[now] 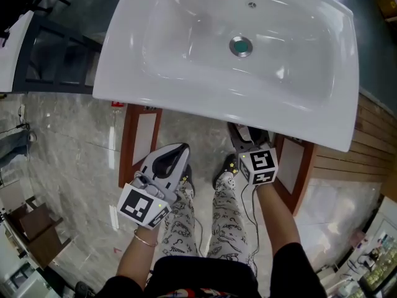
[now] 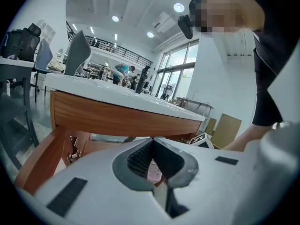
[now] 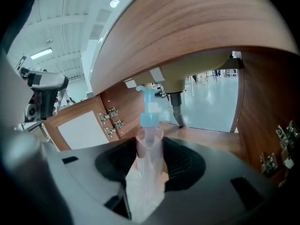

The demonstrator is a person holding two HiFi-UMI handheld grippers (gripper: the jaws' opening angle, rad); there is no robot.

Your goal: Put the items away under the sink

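Right gripper view, nearest first: right gripper (image 3: 150,159), dark body, jaws clamped on a clear pump bottle (image 3: 149,139), pads pressing its two sides. Bottle upright at frame centre, blue pump head (image 3: 148,108) standing above the jaws. Behind it the wooden cabinet floor (image 3: 206,137), then a grey drain pipe (image 3: 177,109) dropping from the basin underside at upper middle. Open cabinet door (image 3: 82,128) with a white panel at left, hinges (image 3: 110,117) on the wood beside it. Bottle sits at the cabinet mouth, below the front edge of the sink; cannot tell whether its base touches anything

Left gripper view: left gripper (image 2: 152,142), white body, jaws together with tips meeting, nothing gripped. Wooden edge under the sink (image 2: 122,116) crosses mid-frame beyond it

Head view: bottom of frame, patterned trousers (image 1: 186,228) and a bracelet (image 1: 144,239) on the wrist at lower left. Left gripper (image 1: 175,154) just above, its marker cube (image 1: 144,207) toward the camera, short of the sink. Right gripper (image 1: 247,136) at centre right, nose reaching under the front rim of the sink (image 1: 310,104); bottle hidden here. White sink fills the upper frame, with cabinet doors swung open below it on both sides
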